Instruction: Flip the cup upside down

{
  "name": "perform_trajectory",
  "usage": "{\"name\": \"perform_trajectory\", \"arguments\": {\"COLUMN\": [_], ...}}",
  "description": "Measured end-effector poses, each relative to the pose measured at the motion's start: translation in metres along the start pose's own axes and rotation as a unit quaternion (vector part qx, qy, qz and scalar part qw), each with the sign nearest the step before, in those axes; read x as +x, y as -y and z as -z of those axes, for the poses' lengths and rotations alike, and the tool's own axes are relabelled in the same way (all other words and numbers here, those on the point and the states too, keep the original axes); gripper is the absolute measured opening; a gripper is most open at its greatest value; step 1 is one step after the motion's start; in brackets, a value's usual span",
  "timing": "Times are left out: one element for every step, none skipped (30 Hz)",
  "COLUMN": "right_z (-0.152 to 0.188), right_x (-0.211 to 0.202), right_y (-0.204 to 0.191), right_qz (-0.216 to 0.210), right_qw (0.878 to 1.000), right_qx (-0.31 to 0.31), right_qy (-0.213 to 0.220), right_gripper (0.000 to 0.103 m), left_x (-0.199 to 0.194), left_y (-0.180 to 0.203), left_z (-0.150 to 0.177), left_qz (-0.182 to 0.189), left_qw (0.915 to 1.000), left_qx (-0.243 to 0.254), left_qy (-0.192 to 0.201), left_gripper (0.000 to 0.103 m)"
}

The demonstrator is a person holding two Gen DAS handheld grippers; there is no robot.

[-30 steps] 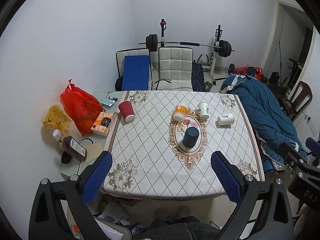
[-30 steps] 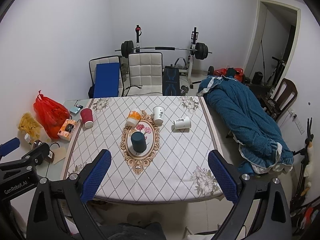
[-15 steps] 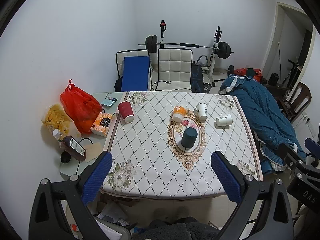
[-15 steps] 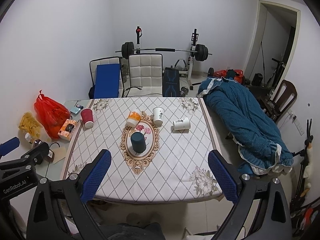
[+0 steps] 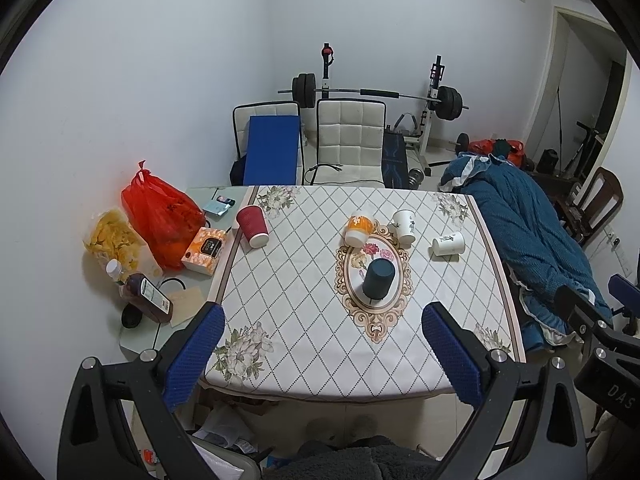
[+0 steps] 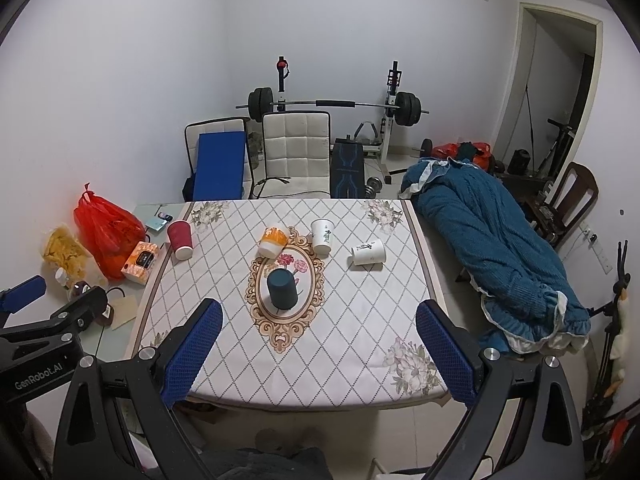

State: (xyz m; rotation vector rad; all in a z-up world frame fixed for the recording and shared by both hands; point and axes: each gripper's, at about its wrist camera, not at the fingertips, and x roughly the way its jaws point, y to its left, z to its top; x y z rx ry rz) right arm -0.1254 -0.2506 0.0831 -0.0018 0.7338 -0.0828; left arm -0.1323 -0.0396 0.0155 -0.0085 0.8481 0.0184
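Left wrist view: the left gripper [image 5: 320, 354] hangs wide open and empty, off the near edge of the diamond-patterned tablecloth table [image 5: 288, 280]. The dark teal cylindrical cup [image 5: 378, 279] stands on the oval floral medallion, up at about 12 o'clock, slightly toward 1, its long axis vertical. A white printed paper cup [image 5: 449, 243] lies on its side toward 1 o'clock.

Right wrist view: the right gripper [image 6: 318, 354] is likewise spread wide, holding nothing. The dark cup [image 6: 282, 287] sits at about 11 o'clock. Neither gripper looks clearly nearer; both are well apart from it.
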Motion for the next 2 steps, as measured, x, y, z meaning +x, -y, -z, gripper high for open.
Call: {"name": "perform_trajectory", "arguments": {"right_z": [-0.0002,-0.0002], "right_x": [0.0001,0.0002], "right_y": [-0.0001,0.0001], "right_qz": [-0.001,-0.002], "right_qw": [1.000,1.000], "right_qx": [-0.001,-0.001], "right_qy": [0.000,0.000], "right_gripper": [0.099,0.099], "left_x": [-0.0004,-0.0006], "left_y": [0.0000,0.0003], "left_z": [0.0004,0.0005], "left_qz": [0.000,-0.001], "left_qw": [1.0000,1.0000], "left_qx": [0.000,0.001], "left_qy": [0.001,0.002], "left_gripper": [0.101,0.101]}}
